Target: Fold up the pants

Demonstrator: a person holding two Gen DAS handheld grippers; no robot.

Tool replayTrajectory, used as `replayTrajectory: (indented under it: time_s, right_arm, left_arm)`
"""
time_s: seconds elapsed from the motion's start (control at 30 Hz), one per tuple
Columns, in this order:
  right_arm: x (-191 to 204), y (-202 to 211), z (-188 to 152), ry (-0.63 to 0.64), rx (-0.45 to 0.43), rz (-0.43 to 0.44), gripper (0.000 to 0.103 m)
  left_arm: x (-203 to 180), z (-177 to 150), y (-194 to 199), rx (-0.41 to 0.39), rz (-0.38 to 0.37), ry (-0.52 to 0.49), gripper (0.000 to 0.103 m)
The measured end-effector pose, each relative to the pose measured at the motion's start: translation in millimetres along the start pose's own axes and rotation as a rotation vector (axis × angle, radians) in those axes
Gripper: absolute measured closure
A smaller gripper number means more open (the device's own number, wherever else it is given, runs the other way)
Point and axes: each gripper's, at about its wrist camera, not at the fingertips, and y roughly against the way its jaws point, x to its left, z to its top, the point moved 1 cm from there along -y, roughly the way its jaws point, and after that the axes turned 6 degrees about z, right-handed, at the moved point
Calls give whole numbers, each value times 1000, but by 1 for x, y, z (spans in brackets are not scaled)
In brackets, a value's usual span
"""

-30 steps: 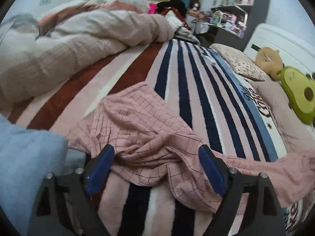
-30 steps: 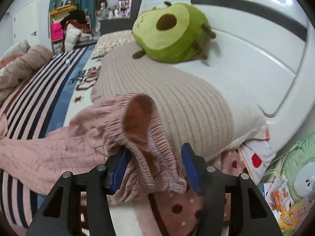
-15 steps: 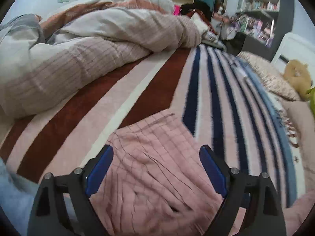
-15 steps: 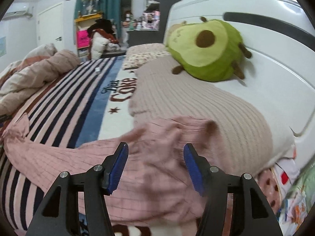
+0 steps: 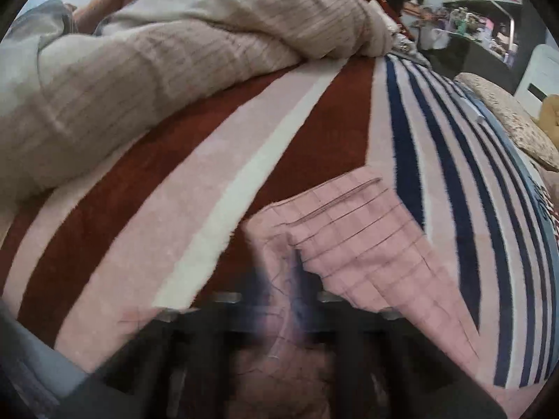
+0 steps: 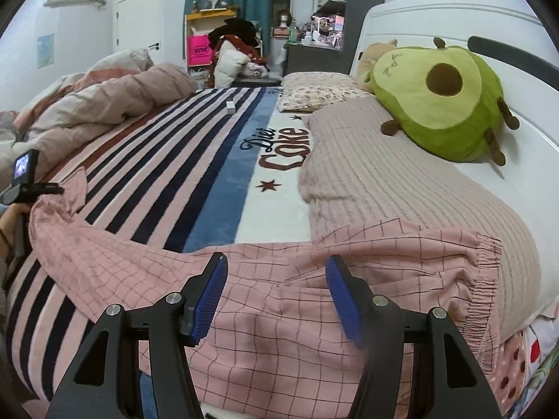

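Observation:
The pink checked pants [image 6: 265,293] lie stretched across the striped bed, waistband [image 6: 485,279] at the right on the ribbed pillow, leg ends at the left. My right gripper [image 6: 276,296] is open and empty, hovering over the pants' upper part. In the left wrist view the leg cuff [image 5: 353,230] lies on the blanket. My left gripper [image 5: 283,296] is blurred, with its blue pads close together on a ridge of cuff fabric. The left gripper also shows in the right wrist view [image 6: 24,181] at the leg end.
A bunched beige duvet [image 5: 157,56] fills the bed's far left side. A green avocado plush [image 6: 440,97] and a floral pillow [image 6: 321,94] lie by the white headboard. A small white box [image 6: 230,106] sits on the stripes. Cluttered shelves stand behind.
My left gripper moved down to the leg cuff and closed on it. My right gripper let the waistband go, drew back and stayed open; the pants now lie spread flat.

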Motion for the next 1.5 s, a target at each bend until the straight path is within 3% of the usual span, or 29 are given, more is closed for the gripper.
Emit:
replayTrajectory:
  time_s: [0.03,0.13,0.17,0.23,0.3,0.33,0.37,0.4,0.47,0.57,0.7,0.77,0.9,1.03,1.2,1.5]
  right_arm:
    - [-1,0,0,-11,-1,9,49]
    - [-4,6,-1,-37,-6,24,49]
    - [-4,8,-1,-38,-10,20,49]
    - [-3,11,1,-37,-21,25,49]
    - [1,13,2,-30,-29,43,49]
    - [3,14,2,-25,-31,48,49]
    - [3,14,2,-25,-31,48,49]
    - [8,16,1,-9,-31,54,49]
    - [10,19,0,2,-35,53,49]
    - [11,23,-2,1,-45,76,49]
    - [19,27,-5,13,-58,125,49]
    - [26,30,-7,35,-62,137,49]
    - [32,32,-9,55,-66,150,49]
    - [33,29,-13,52,-52,156,49]
    - [32,23,-19,41,-26,161,49]
    - [33,24,-19,37,-30,188,49]
  left_arm:
    - [3,1,7,-35,40,13,96]
    - [36,7,38,-198,254,138,96]
    - [45,9,41,-204,272,176,96]
    - [51,11,29,-116,229,193,94]
    - [48,9,22,-45,209,182,74]
    - [44,8,27,-50,192,181,47]
    - [40,5,38,-81,163,175,28]
    - [34,4,52,-123,124,155,24]
    - [23,8,78,-160,54,103,24]
    - [5,17,115,-148,-85,-23,24]
    - [-21,17,142,-86,-166,-250,24]
    - [-27,15,145,-41,-163,-333,24]
    - [-31,3,138,52,-86,-504,24]
    - [-27,-20,118,201,-106,-601,24]
    - [-22,-53,85,345,21,-699,28]
    - [-17,-61,77,359,107,-709,55]
